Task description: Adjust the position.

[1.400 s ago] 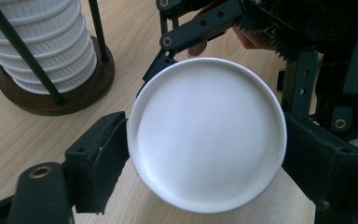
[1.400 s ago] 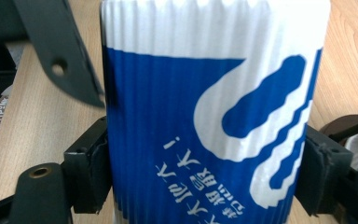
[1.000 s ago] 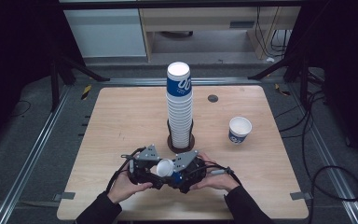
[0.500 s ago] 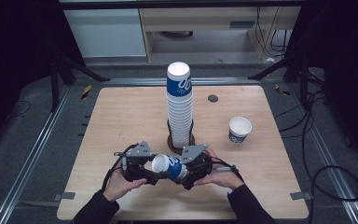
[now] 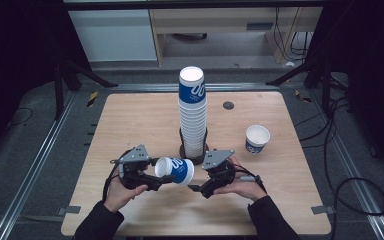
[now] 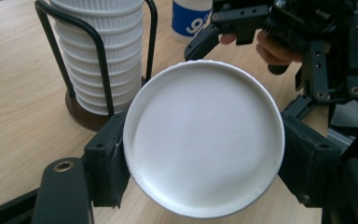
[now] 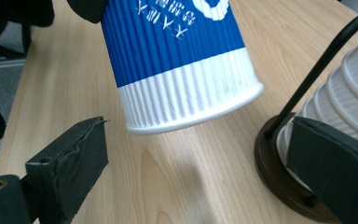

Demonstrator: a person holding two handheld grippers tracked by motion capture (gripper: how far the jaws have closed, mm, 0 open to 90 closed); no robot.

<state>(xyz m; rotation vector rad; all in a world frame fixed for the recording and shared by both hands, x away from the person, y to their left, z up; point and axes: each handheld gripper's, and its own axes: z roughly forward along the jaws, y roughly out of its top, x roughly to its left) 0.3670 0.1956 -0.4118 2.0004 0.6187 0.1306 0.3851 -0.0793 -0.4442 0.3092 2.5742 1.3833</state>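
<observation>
High view: the left gripper point(image 5: 152, 180) holds a blue-and-white paper cup point(image 5: 174, 170) on its side just above the wooden table point(image 5: 130, 120), near the front edge, in front of the tall stack of cups point(image 5: 192, 112) in its wire holder. The cup's long axis runs roughly left to right, with one white round end facing the left gripper and the blue body reaching toward the right gripper point(image 5: 196, 188). The jaw tips are small and dark here, so how they grip is hard to read. A single upright cup point(image 5: 257, 138) stands well apart at the right. The person's forearms are cut off at the bottom edge.

Left gripper view: the held cup's round white end fills the middle, hiding the rest of the cup and much of the table. Both black jaws press against its rim, left and right, clamped on it. Whether this face is the closed base is probably so, but hard to tell. The stack sits behind at upper left, its top cut off; the right gripper and a hand point(image 6: 279, 46) show at upper right.

Right gripper view: the jaws stand wide apart and hold nothing; the cup hangs tilted between and beyond them, rim end lowest, its top cut off. The holder's base point(image 7: 284, 172) lies partly hidden behind the right-hand jaw.
</observation>
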